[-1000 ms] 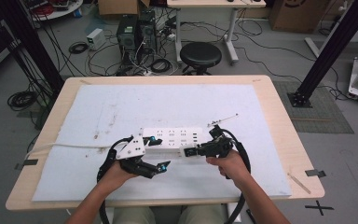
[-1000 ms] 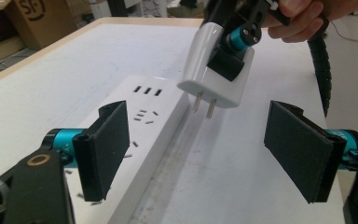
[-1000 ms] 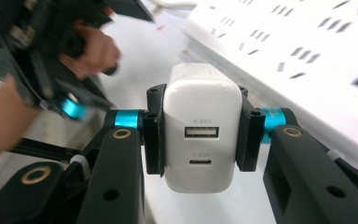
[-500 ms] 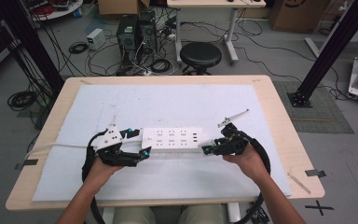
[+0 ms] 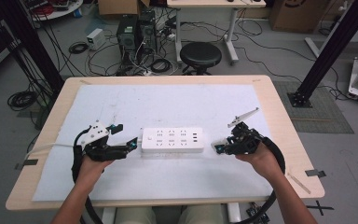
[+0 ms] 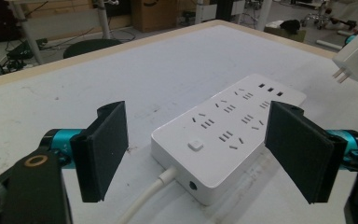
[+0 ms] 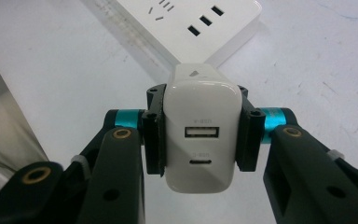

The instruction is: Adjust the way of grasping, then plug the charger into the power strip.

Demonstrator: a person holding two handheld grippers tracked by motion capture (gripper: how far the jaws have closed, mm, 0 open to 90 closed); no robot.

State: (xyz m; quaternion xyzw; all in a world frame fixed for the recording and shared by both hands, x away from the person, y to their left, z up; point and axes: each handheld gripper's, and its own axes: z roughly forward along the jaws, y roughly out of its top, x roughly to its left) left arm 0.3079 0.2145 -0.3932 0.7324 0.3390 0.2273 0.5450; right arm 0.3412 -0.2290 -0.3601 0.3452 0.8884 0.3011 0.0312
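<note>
A white power strip (image 5: pixel 172 139) lies flat in the middle of the white mat, its cord (image 5: pixel 46 148) running off to the left. My left gripper (image 5: pixel 125 135) stands open at the strip's cord end, and in the left gripper view its pads (image 6: pixel 105 149) flank the switch end of the strip (image 6: pixel 228 135) without touching it. My right gripper (image 5: pixel 219 147) hovers just off the strip's right end, shut on a white USB charger (image 7: pixel 201 135) whose two ports face the camera. The charger (image 6: pixel 356 53) shows its prongs at the top right of the left gripper view. The strip's USB end (image 7: pixel 191 23) lies beyond the charger.
The white mat (image 5: pixel 168 107) covers most of the wooden table (image 5: pixel 279 116). Tape strips (image 5: pixel 314 172) sit near the right edge. Behind the table a black stool (image 5: pixel 200 55), computer cases (image 5: pixel 137 32) and loose cables stand on the floor. A black post (image 5: pixel 331 51) rises at the right.
Both hands have spread apart from in front of the strip. The left gripper has gone left to the cord end, and the right gripper has gone right past the far end with the charger.
</note>
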